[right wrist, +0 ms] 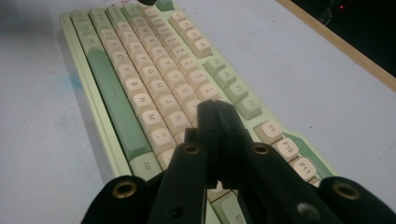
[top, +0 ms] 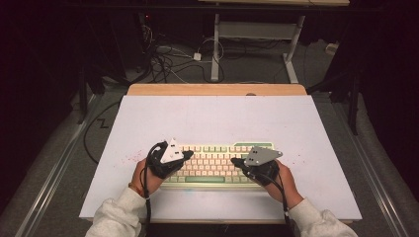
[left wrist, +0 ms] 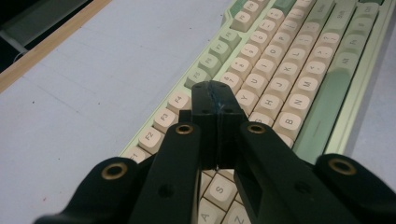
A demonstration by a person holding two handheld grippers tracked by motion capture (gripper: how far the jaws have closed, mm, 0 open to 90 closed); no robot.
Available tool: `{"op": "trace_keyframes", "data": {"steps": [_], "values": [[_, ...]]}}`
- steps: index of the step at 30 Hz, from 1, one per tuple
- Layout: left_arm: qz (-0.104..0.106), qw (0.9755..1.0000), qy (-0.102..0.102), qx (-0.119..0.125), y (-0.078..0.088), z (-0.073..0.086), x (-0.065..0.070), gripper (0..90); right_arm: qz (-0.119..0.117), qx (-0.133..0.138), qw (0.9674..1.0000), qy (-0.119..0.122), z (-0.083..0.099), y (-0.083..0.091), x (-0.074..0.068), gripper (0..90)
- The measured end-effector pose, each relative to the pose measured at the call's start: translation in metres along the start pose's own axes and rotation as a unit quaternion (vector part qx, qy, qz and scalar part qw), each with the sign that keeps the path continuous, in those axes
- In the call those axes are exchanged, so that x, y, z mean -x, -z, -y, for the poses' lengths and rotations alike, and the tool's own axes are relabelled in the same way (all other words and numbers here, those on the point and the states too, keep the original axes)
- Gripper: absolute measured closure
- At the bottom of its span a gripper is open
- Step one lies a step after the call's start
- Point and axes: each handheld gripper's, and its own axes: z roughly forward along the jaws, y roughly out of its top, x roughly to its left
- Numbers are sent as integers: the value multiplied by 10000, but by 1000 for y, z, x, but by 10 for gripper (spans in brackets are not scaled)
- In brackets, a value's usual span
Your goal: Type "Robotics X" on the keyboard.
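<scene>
Sleeves (top: 118, 213) in a pale knit enter at 6 o'clock of the high view, one at each bottom corner, with the person's hands wrapped around the two tools.

At 7 o'clock of the worktop (top: 212, 118) the left hand-held gripper (top: 187, 154) reaches in over the left end of the keyboard (top: 217, 165), its grey plate on top and a black cable trailing back along the forearm. Its own view shows the two black jaws pressed together with nothing between them, the tips (left wrist: 215, 95) hanging over the keys near the number row, just right of the F-key row; whether they touch a key cannot be told.

At 5 o'clock the right hand-held gripper (top: 236, 161) mirrors it over the right half of the keyboard, also with a grey plate on top. Its jaws are likewise pressed flat against each other, empty, the tips (right wrist: 215, 111) above the cream keys beside the green F-key row; contact with a key cannot be judged.

Cream and green, the keyboard lies flat toward the 6 o'clock edge of the white worktop, long side parallel to that edge, green spacebar (top: 204, 179) facing the person.

Beyond the worktop at 12 o'clock, cables (top: 165, 59) lie on the floor beside white desk legs (top: 215, 47).
</scene>
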Motion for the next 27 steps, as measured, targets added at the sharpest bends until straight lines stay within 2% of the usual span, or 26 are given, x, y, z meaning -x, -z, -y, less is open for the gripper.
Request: {"op": "trace_keyframes", "data": {"steps": [13,27], "values": [[-185,9998,-14,32,16,17,-2,876,-34,12,10000,39,-2,-4,-2,898],[-302,9994,118,103,29,34,-1,874,-5,27,10000,22,-2,-2,0,898]]}}
